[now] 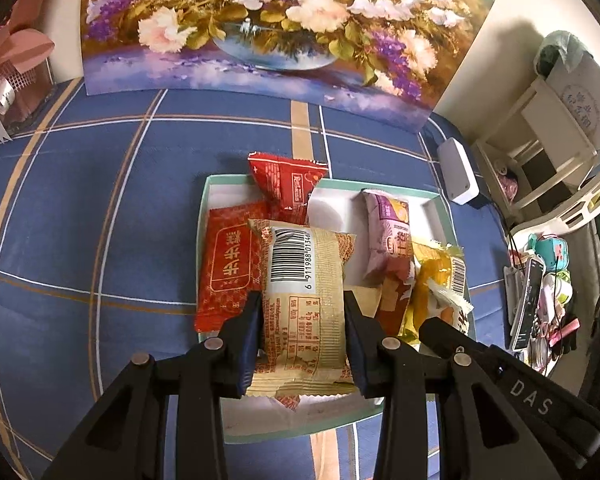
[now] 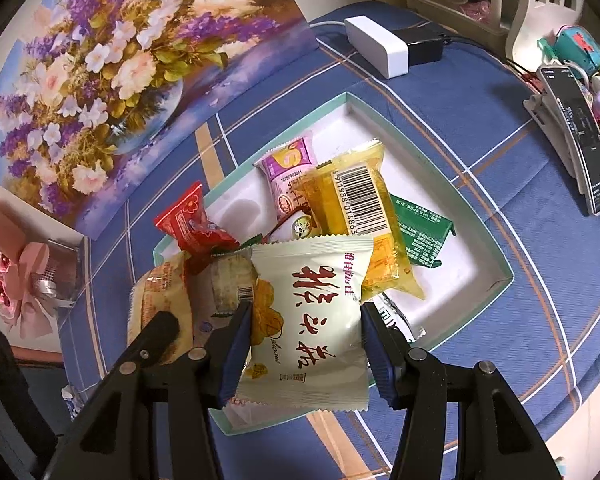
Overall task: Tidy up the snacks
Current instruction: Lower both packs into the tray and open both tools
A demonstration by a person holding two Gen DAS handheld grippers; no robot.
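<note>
A shallow white box with a teal rim lies on the blue plaid cloth and holds several snack packets. My left gripper is shut on a beige packet with a barcode, held over the box's near left part. My right gripper is shut on a cream packet with red characters, above the box's near corner. In the box lie a red flat packet, a red twisted packet, a pink packet, a yellow packet and a green one.
A flower painting leans against the wall behind the box. A white adapter lies at the cloth's far right. A pink bouquet stands at the left. Cluttered small items and a remote lie to the right.
</note>
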